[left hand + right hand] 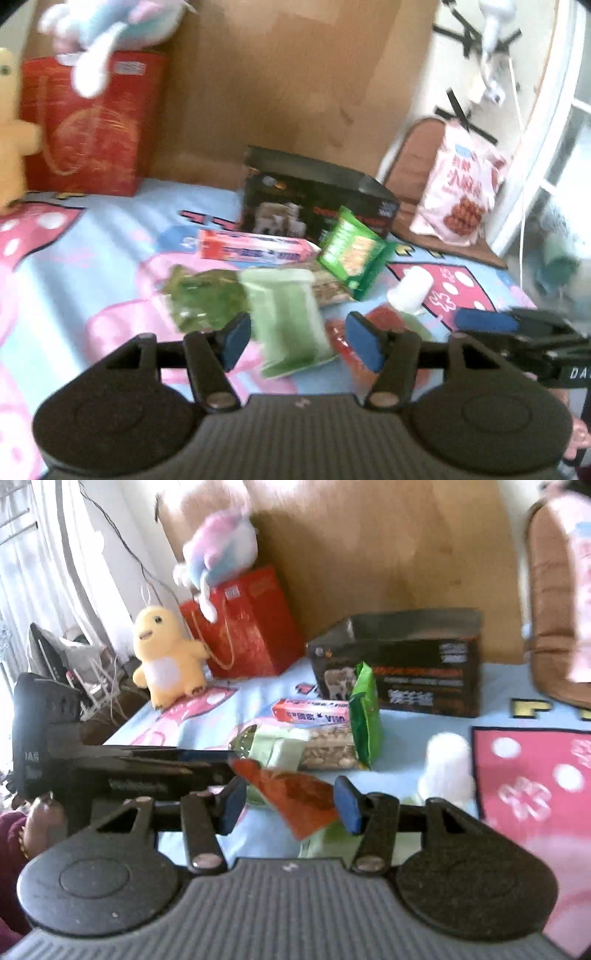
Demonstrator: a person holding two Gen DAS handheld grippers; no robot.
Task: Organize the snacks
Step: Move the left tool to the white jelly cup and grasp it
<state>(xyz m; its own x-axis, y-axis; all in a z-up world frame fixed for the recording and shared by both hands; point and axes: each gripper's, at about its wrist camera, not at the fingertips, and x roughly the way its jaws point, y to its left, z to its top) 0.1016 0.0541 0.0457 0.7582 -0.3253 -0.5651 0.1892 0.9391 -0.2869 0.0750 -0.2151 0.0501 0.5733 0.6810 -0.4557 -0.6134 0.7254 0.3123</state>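
1. Left gripper [299, 341] above a patterned blue and pink cloth [110, 251], jaws parted, blue pads clear of everything — holding nothing.
2. Between these jaws, lower on the cloth: a pale green packet [288, 317], blurred, not touched by either pad.
3. Just left of it a dark green crinkled bag [203, 299]; to its right a red packet [343, 343], partly hidden behind the right pad.
4. Right gripper [290, 805] also with jaws apart; the red packet [295, 794] between the blue pads, contact with them not clear because of blur — cannot tell if gripped.
5. Behind the pile: a bright green biscuit pack [351, 251] leaning on a black carton [314, 199], open at the top.
6. In front of the carton a long pink and red box [255, 249], lying flat, and a clear bag of nuts [325, 747] touching the green pack.
7. A small white bottle [412, 290] on the cloth, right of the pile, apart from it.
8. Far left: a red gift bag [243, 627] with a pastel plush toy [221, 550] on top; a yellow plush duck [166, 657] just beside the bag.
9. Far right in the left wrist view: a pink snack bag [461, 184] leaning on a brown cushion [413, 158].
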